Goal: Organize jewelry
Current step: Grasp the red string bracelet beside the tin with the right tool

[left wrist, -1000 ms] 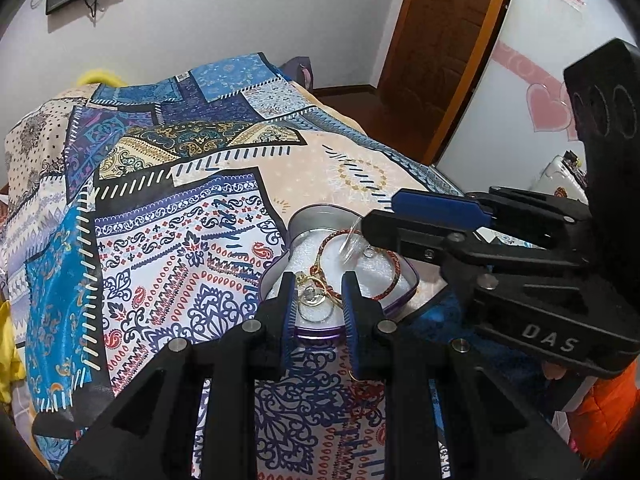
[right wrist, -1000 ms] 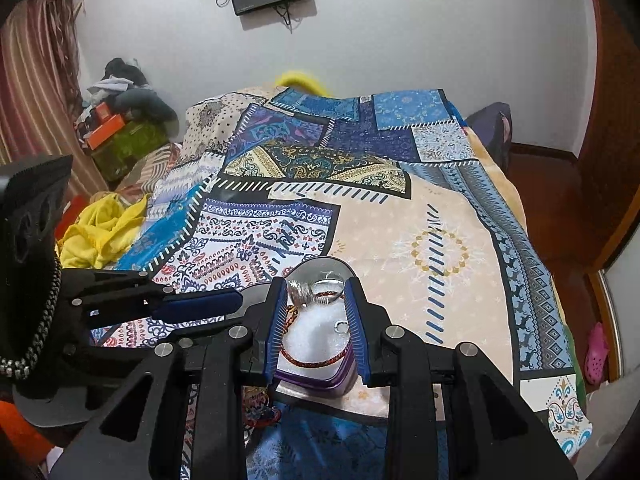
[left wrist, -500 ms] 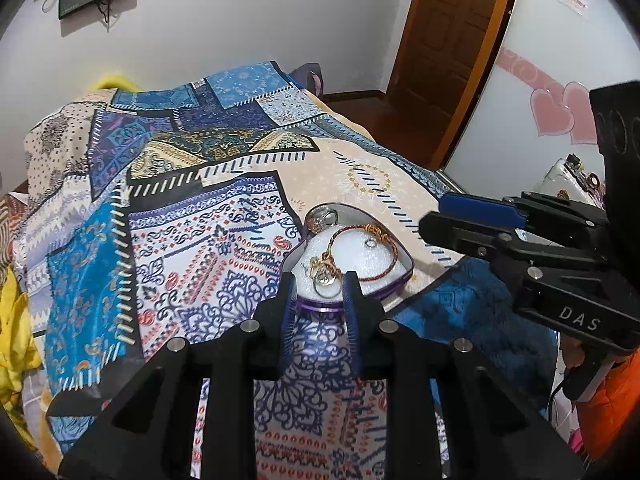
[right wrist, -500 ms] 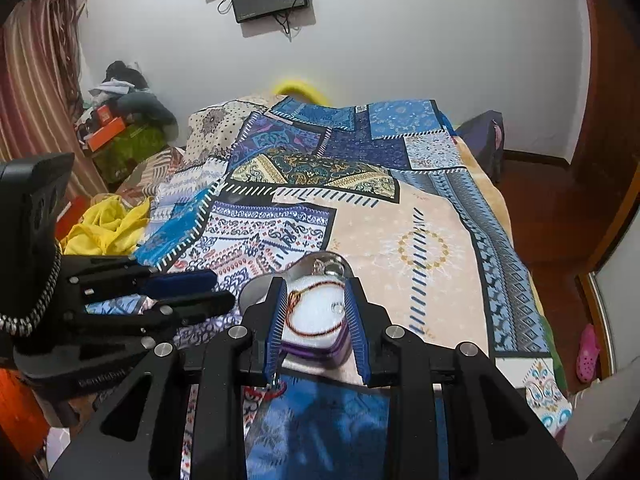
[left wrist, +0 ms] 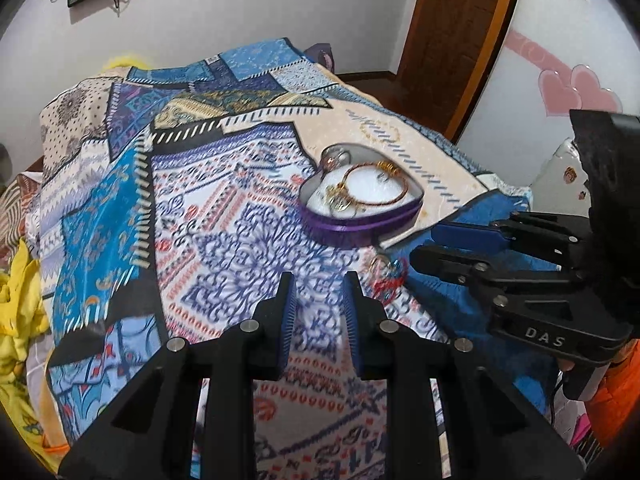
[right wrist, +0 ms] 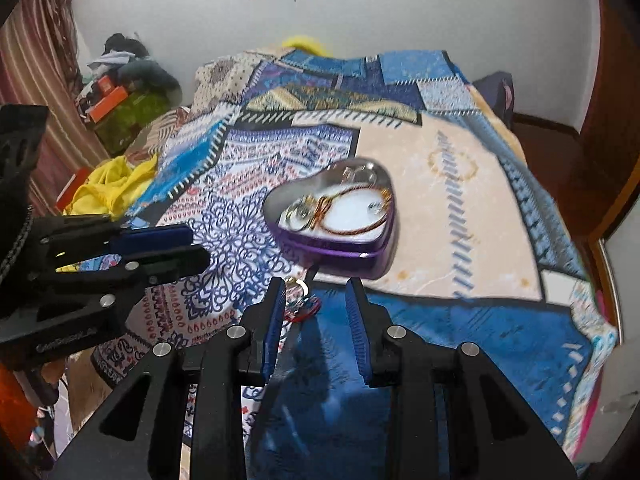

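A purple heart-shaped tin [left wrist: 394, 218] [right wrist: 336, 254] lies open on the patterned bedspread, lined in white. A red-gold bangle [left wrist: 394, 199] [right wrist: 352, 230] and gold rings [left wrist: 340, 200] [right wrist: 302, 212] lie inside. More loose jewelry, gold and red [left wrist: 386, 276] [right wrist: 302, 306], lies on the spread just in front of the tin. My left gripper [left wrist: 319, 280] is open and empty, short of the tin. My right gripper [right wrist: 316, 286] is open and empty, hovering over the loose jewelry. Each gripper shows in the other's view [left wrist: 452, 244] [right wrist: 168, 248].
The bedspread [left wrist: 200, 208] covers the whole bed. Yellow cloth [right wrist: 108, 188] and boxes [right wrist: 112, 104] lie at the bed's left side. A wooden door [left wrist: 452, 40] and a wall with pink hearts [left wrist: 576, 88] stand to the right.
Both grippers have pulled back from the tin toward the near edge of the bed. The tin now lies beyond the fingertips, and loose jewelry in front of it has come into view.
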`<control>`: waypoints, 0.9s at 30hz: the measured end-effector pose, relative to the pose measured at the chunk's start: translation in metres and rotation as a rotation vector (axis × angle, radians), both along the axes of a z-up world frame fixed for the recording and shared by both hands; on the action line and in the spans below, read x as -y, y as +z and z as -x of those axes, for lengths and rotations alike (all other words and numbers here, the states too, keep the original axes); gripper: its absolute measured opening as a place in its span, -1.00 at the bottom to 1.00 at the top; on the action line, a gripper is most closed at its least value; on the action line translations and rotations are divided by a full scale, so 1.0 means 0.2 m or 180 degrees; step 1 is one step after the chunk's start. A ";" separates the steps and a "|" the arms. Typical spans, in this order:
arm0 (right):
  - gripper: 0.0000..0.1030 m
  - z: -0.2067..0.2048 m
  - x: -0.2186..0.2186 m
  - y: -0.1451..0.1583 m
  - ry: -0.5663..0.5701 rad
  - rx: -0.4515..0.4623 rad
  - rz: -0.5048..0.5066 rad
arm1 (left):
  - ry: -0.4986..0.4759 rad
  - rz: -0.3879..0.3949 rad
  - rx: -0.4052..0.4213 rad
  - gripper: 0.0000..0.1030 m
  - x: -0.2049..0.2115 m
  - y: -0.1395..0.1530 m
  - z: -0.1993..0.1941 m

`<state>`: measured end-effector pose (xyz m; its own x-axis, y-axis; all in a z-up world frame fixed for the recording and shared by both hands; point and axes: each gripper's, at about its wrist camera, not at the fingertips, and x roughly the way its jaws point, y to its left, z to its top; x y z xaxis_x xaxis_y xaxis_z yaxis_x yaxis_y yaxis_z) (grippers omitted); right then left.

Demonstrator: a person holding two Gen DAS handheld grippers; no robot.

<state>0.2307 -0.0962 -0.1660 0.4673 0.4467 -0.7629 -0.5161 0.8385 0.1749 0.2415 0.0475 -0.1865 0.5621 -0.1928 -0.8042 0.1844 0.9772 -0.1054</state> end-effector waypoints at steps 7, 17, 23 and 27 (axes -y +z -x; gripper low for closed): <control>-0.32 0.00 -0.11 -0.06 0.0020 -0.0095 0.0046 | 0.0095 0.0002 -0.0009 -0.55 -0.09 -0.02 0.06; -0.32 0.09 -0.11 -0.13 0.0185 0.0067 0.0391 | 0.0096 0.0103 -0.0084 -0.55 -0.09 -0.07 0.05; -0.33 0.07 -0.10 -0.14 0.0222 0.0068 0.0342 | 0.0054 0.0098 -0.0076 -0.55 -0.05 -0.07 0.04; -0.82 0.07 -0.11 -0.14 0.0282 0.0088 0.0325 | 0.0038 0.0110 -0.0084 -0.55 -0.04 -0.07 0.03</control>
<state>0.2169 -0.0747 -0.1949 0.4508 0.4080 -0.7939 -0.5925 0.8020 0.0757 0.2347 0.0555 -0.2007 0.5431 -0.2141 -0.8119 0.1695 0.9750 -0.1437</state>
